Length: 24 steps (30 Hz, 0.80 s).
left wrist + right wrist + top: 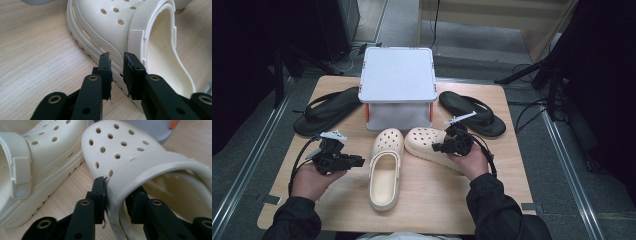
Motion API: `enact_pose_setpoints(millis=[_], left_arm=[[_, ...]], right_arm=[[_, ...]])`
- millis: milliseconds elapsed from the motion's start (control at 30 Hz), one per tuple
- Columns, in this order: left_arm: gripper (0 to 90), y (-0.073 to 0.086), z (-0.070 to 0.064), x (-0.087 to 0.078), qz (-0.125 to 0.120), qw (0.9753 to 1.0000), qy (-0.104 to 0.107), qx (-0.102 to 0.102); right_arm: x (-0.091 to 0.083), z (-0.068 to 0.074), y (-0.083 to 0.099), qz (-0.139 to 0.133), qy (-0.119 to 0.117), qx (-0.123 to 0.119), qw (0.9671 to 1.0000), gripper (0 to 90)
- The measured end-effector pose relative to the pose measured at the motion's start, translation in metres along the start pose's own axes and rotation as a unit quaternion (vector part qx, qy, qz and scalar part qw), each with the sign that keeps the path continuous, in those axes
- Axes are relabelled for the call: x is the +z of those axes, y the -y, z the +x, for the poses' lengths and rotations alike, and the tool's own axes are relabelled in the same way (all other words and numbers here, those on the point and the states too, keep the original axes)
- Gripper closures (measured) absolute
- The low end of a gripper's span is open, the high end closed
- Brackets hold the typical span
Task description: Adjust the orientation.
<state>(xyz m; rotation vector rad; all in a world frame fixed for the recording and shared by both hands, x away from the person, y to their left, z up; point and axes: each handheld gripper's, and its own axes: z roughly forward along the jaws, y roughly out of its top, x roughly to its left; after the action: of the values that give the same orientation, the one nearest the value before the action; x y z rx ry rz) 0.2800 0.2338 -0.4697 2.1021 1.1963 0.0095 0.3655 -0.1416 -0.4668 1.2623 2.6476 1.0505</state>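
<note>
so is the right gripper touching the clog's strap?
Touching. The right gripper view shows the right gripper with one jaw on each side of the right clog's strap, pressing against it.

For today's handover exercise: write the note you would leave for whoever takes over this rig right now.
Right claw: shut on the rim of the right clog, one jaw inside, one outside; that clog sits angled, toe toward the grey box.
Left claw: jaws a little apart, holding nothing, aimed at the side of the left clog, which lies flat on the table.
Black flip-flops lie either side of the box, untouched.
Done: one clog gripped. Left: likely move it; the other clog is not yet gripped.
</note>
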Motion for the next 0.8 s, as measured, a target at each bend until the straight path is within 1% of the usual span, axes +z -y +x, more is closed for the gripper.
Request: enact_pose_setpoints(millis=[67,167,267,333,400,433,467,500,567,600,667,733,800], left_arm=[[78.4,0.000,0.000,0.000,0.000,1.0000,0.001,0.000],[79.1,0.000,0.001,0.000,-0.002,1.0000,0.000,-0.001],[80.0,-0.001,0.001,-0.001,-0.002,1.0000,-0.001,-0.002],[82.7,-0.001,0.000,-0.002,-0.004,1.0000,-0.001,-0.001],[86.9,-0.001,0.000,-0.002,-0.003,1.0000,0.000,0.000],[88.5,-0.001,0.001,-0.002,-0.004,1.0000,0.000,0.000],[89.6,-0.001,0.001,-0.002,-0.003,1.0000,0.001,-0.001],[89.8,-0.002,0.001,-0.001,-0.003,1.0000,0.002,-0.002],[89.8,-0.002,0.002,0.001,0.001,1.0000,0.000,0.001],[89.8,-0.002,0.002,0.002,0.000,1.0000,0.000,0.001],[89.8,-0.002,0.002,0.003,-0.002,1.0000,0.000,0.001],[89.8,-0.003,0.002,0.005,0.001,1.0000,-0.003,0.005],[89.9,-0.003,0.003,0.008,0.004,1.0000,0.001,0.002]], right_arm=[[-0.006,0.001,0.000,-0.006,-0.001,-0.006,1.0000,65.8],[-0.019,0.000,0.004,-0.015,-0.006,-0.014,0.9998,65.3],[-0.034,-0.002,0.008,-0.026,-0.008,-0.016,0.9995,66.4],[-0.042,-0.005,0.011,-0.027,-0.015,-0.020,0.9993,72.8],[-0.048,-0.008,0.014,-0.026,-0.013,-0.031,0.9991,81.6],[-0.050,-0.010,0.016,-0.025,-0.008,-0.036,0.9990,85.5],[-0.051,-0.013,0.018,-0.021,-0.002,-0.037,0.9991,88.7],[-0.051,-0.015,0.019,-0.018,0.002,-0.038,0.9991,90.0],[-0.047,-0.020,0.020,-0.009,0.016,-0.042,0.9989,90.0],[-0.045,-0.021,0.021,-0.006,0.027,-0.048,0.9984,90.0],[-0.040,-0.022,0.021,-0.003,0.036,-0.063,0.9974,90.0],[-0.035,-0.020,0.020,0.000,0.035,-0.072,0.9968,90.0],[-0.029,-0.018,0.020,0.004,0.038,-0.084,0.9957,89.6]])
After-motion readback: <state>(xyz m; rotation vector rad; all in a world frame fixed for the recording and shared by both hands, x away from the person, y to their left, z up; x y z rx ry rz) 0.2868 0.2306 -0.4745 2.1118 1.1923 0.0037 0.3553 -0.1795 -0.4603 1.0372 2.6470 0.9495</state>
